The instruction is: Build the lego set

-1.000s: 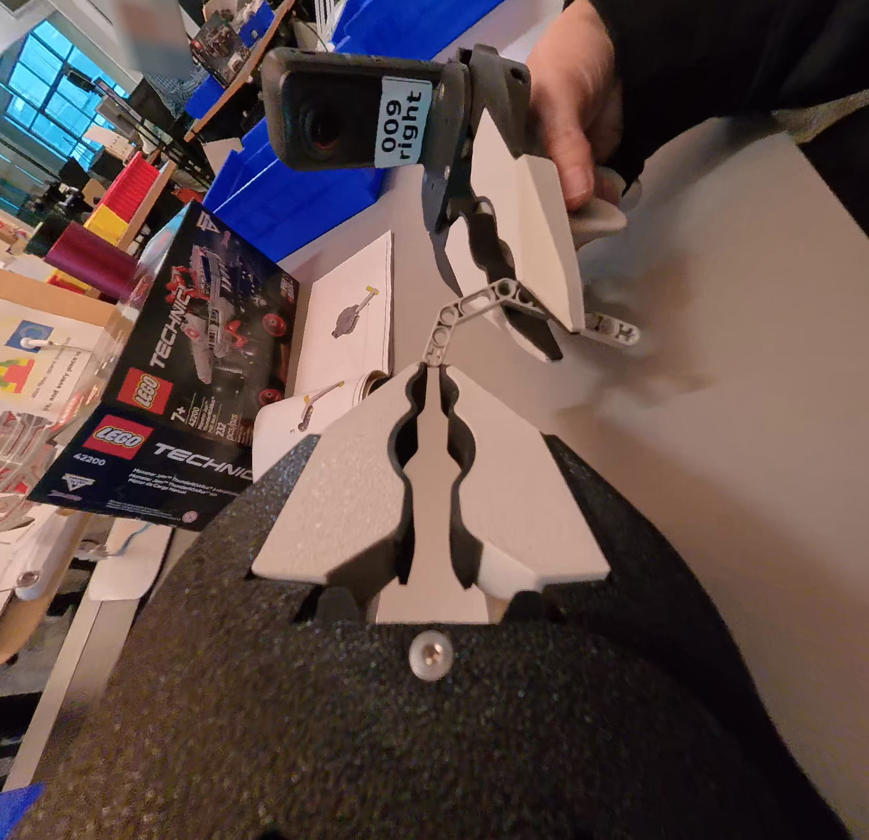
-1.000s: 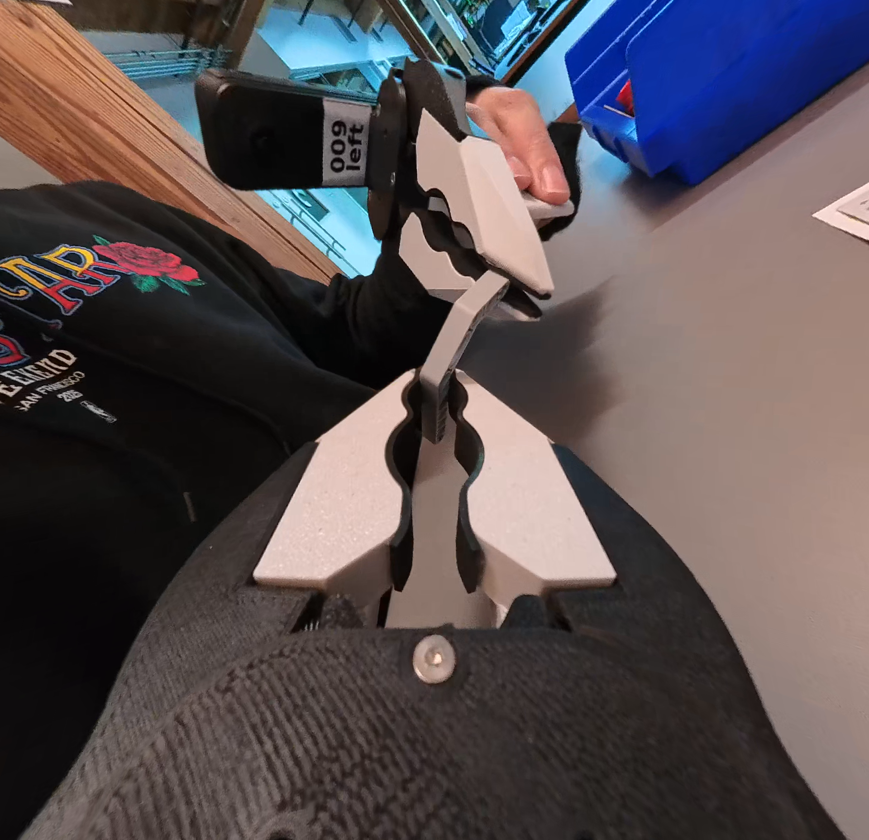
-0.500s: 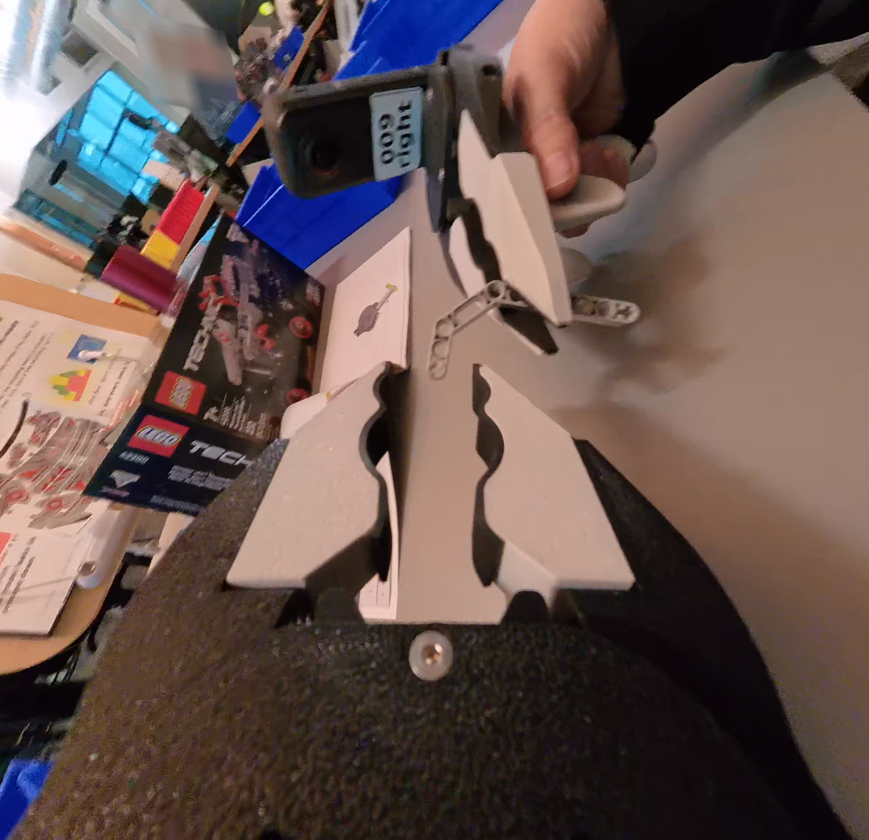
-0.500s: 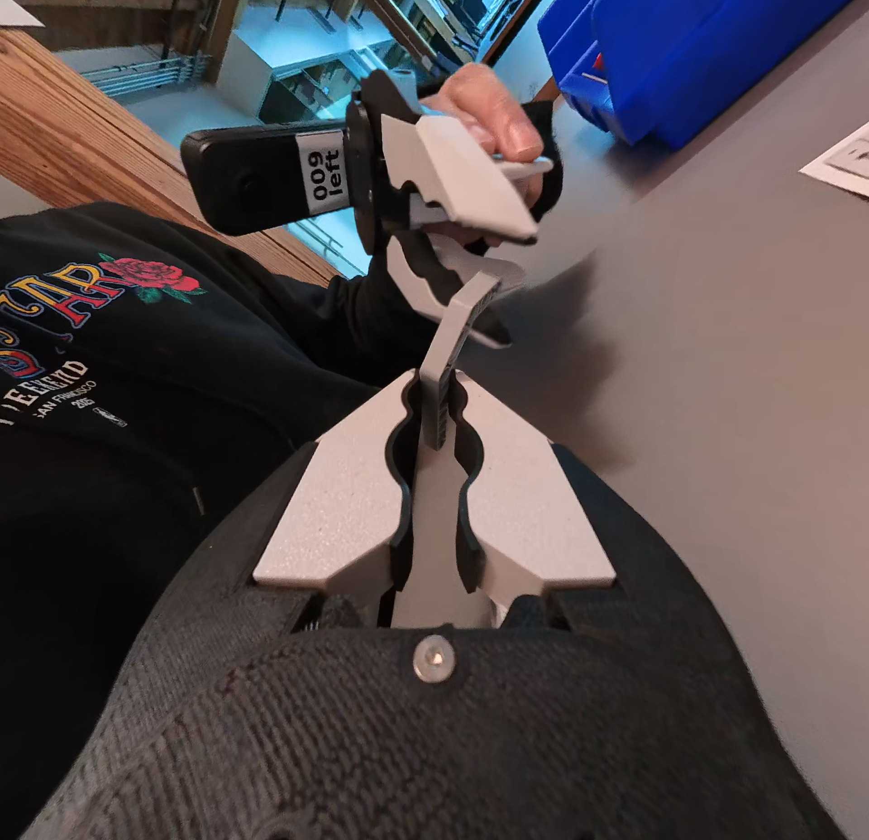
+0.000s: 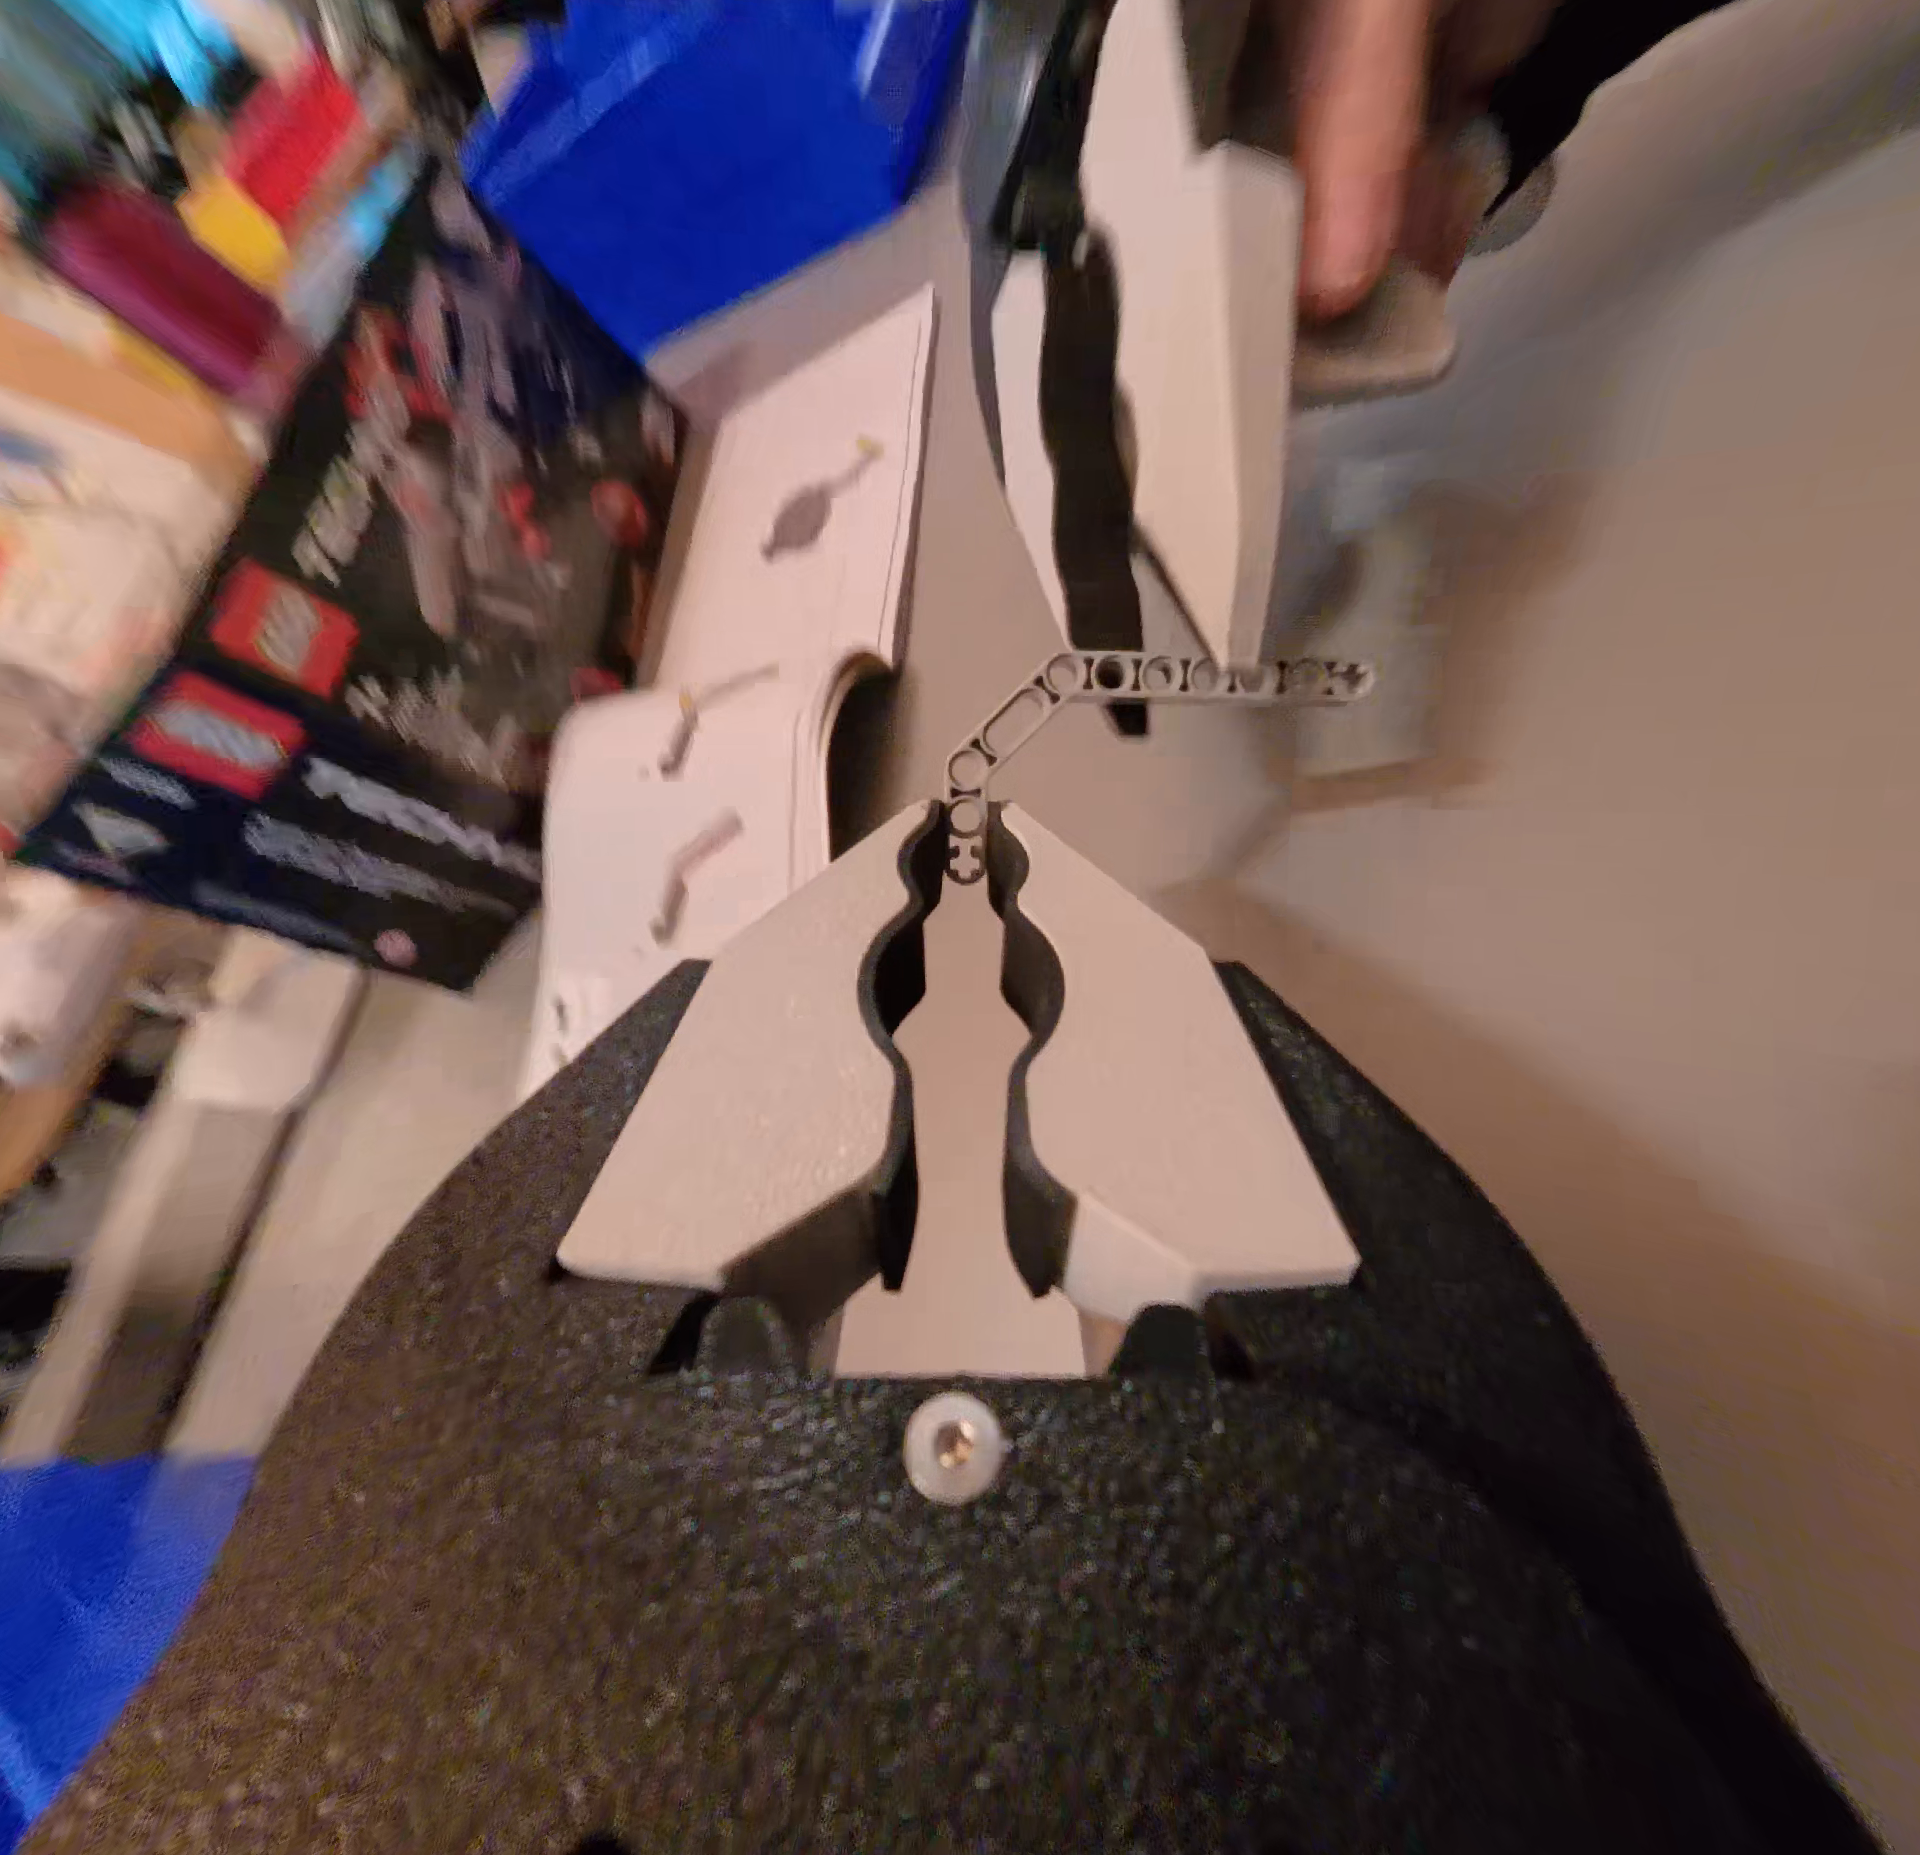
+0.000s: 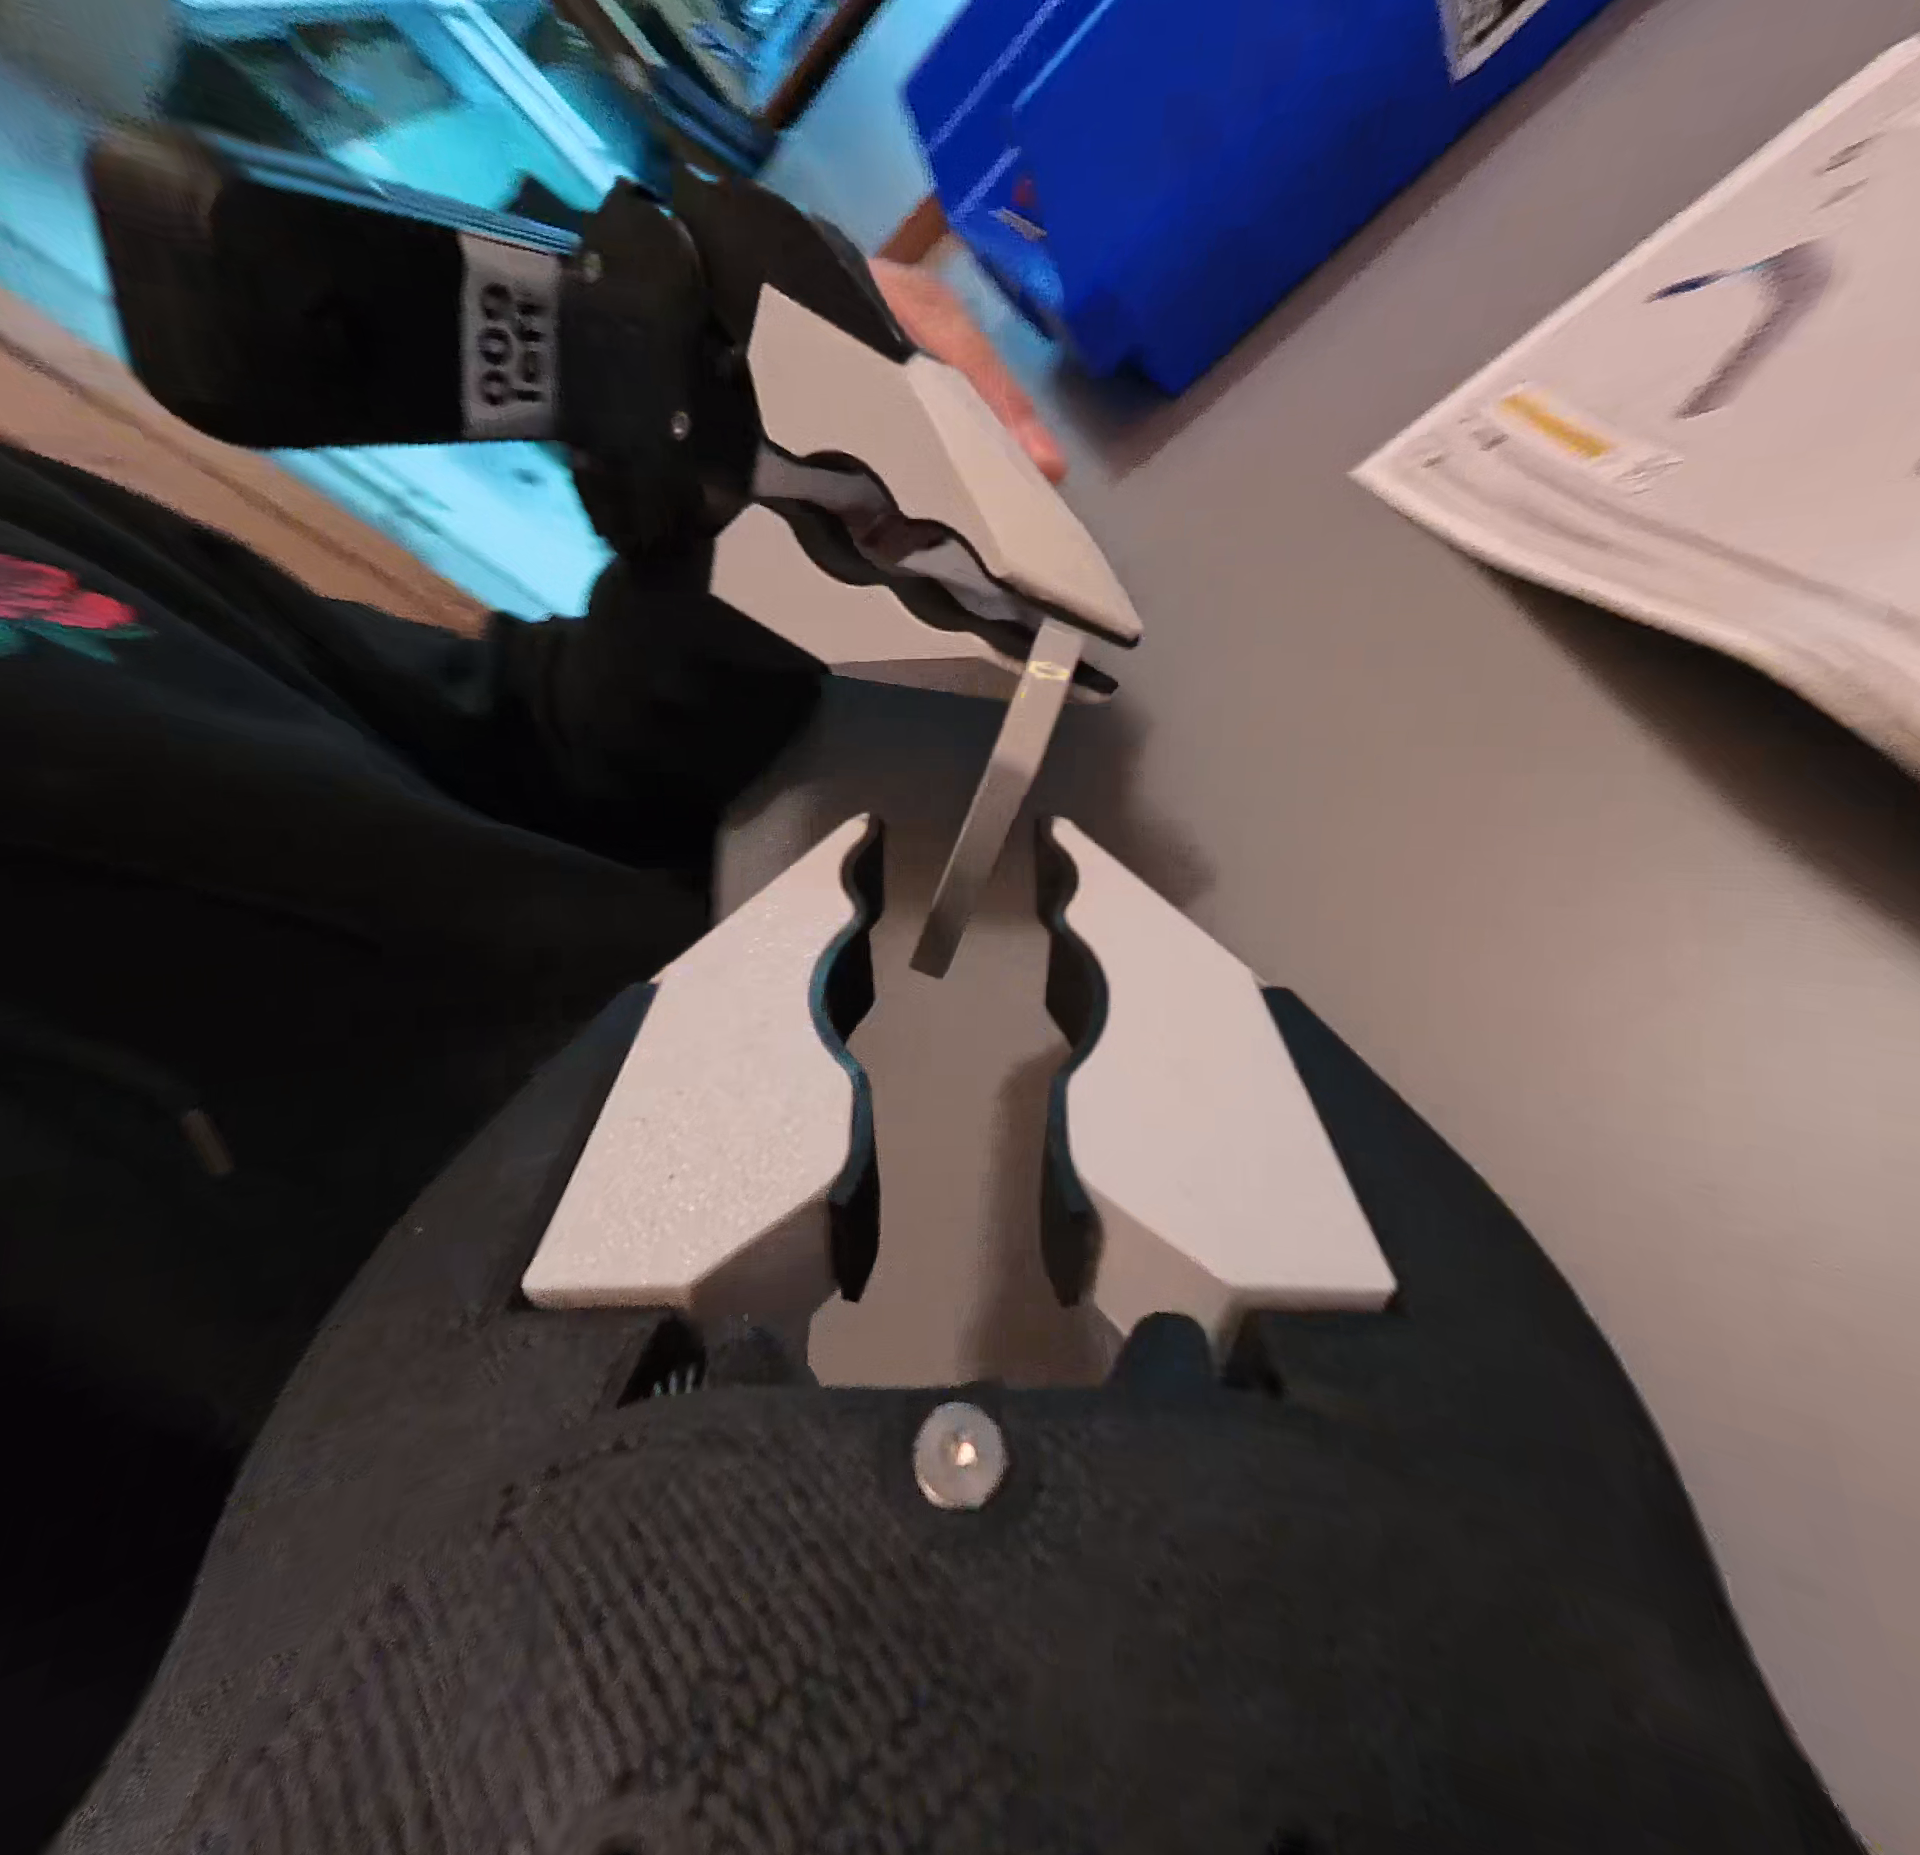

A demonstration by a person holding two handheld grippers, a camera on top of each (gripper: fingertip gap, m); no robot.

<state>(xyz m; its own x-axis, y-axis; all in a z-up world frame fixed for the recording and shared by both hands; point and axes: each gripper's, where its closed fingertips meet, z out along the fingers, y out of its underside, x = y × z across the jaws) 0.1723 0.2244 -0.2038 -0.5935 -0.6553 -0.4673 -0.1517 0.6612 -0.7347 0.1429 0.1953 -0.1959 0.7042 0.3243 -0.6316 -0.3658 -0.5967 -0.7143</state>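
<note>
Presently | left gripper clamps bent grey beam by its lower end | right gripper parted, beam unpinched between its fingers | instruction booklet, boxed set, blue bin on table behind.

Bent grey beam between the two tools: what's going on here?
A person is working on a Lego build with two handheld tools above a grey table. The left tool is shut on one end of the beam and holds it in the air. The right tool is open, with the beam's other arm between its fingers, not clamped. The booklet lies open on the table beside the box.
</note>
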